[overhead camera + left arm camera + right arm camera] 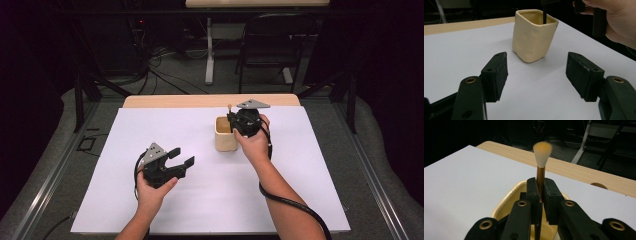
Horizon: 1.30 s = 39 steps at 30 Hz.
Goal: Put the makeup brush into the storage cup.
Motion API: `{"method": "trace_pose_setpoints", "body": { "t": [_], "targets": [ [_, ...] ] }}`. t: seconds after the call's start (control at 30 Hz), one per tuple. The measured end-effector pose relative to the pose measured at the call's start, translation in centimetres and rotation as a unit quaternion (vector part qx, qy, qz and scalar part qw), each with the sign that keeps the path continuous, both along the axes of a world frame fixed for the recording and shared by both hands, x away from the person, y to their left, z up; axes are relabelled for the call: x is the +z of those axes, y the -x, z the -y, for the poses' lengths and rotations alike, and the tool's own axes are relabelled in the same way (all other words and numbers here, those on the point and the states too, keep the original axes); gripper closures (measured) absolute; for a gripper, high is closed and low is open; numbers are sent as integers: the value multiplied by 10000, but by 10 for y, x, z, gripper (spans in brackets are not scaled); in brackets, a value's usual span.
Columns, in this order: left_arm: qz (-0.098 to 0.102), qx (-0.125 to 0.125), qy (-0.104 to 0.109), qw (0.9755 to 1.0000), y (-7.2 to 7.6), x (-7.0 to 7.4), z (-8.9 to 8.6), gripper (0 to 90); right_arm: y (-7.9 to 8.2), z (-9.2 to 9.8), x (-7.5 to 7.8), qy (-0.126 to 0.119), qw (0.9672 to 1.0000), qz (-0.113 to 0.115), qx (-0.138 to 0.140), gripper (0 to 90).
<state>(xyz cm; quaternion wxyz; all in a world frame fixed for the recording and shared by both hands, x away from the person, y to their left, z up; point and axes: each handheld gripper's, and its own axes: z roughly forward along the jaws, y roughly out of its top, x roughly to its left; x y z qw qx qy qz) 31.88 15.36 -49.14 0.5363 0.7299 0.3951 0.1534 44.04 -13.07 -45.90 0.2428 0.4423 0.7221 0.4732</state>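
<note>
Brush (542,157) stands upright, bristles up, clamped by its handle in the right hand-held gripper (541,192), directly above the cream cup (534,35); its long axis points straight down into the cup. Left hand-held gripper (536,72) rests on the bench (150,125), jaws spread wide and empty, facing the cup from nearby.

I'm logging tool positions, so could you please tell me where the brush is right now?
The brush stands upright, bristles up, clamped in the right gripper directly over the cream cup, right of centre on the white sheet.
</note>
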Motion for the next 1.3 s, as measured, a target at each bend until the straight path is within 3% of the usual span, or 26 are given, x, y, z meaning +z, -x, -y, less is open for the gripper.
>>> {"method": "trace_pose_setpoints", "body": {
  "t": [0.23, 0.6, 1.3],
  "targets": [
    [0, 8, -11, 10000, 0, 0, 0, 346, 1, -1, -1, 134, 9999, -68, 17, 838],
    [5, 10, -8, 10000, 0, 1, 0, 346, 0, -5, -3, 174, 9998, 11, 61, 839],
    [6, 21, -10, 10000, 0, 1, 0, 346, -1, -5, -4, 230, 9997, -60, 81, 838]
  ]
}}
